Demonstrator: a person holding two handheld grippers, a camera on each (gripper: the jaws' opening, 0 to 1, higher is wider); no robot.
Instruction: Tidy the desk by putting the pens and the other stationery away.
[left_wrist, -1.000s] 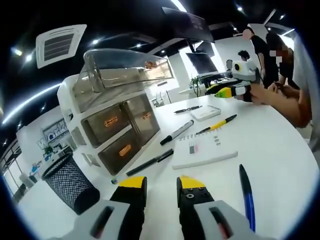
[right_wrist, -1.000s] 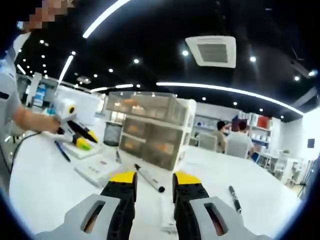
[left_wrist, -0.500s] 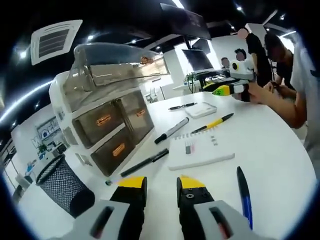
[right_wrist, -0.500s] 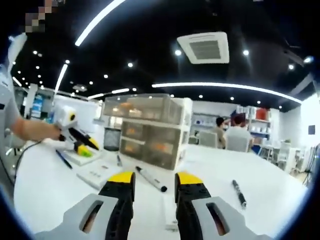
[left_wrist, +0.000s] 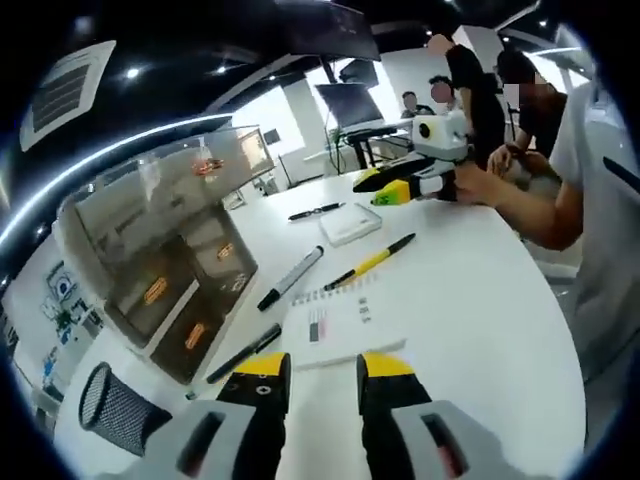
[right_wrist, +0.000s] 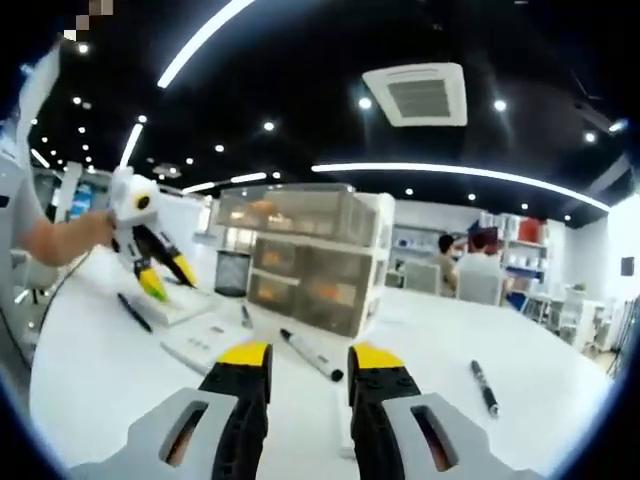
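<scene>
Hovering above white worktop (left_wrist: 480, 300), left hand-held gripper (left_wrist: 325, 368) stood part-open, empty. Right hand-held gripper (right_wrist: 305, 358) likewise part-open, empty, raised over worktop. Marker (left_wrist: 290, 278), yellow pen (left_wrist: 375, 261), notepad (left_wrist: 345, 325) lay beside drawer unit (left_wrist: 160, 270); mesh cup (left_wrist: 115, 410) nearby.

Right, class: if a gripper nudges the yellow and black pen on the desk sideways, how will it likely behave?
The yellow and black pen looks slim and round, so it would probably roll on the smooth white desk. It seems stiff and light, likely skidding easily. It lies close beside the notepad, which might stop it.
</scene>
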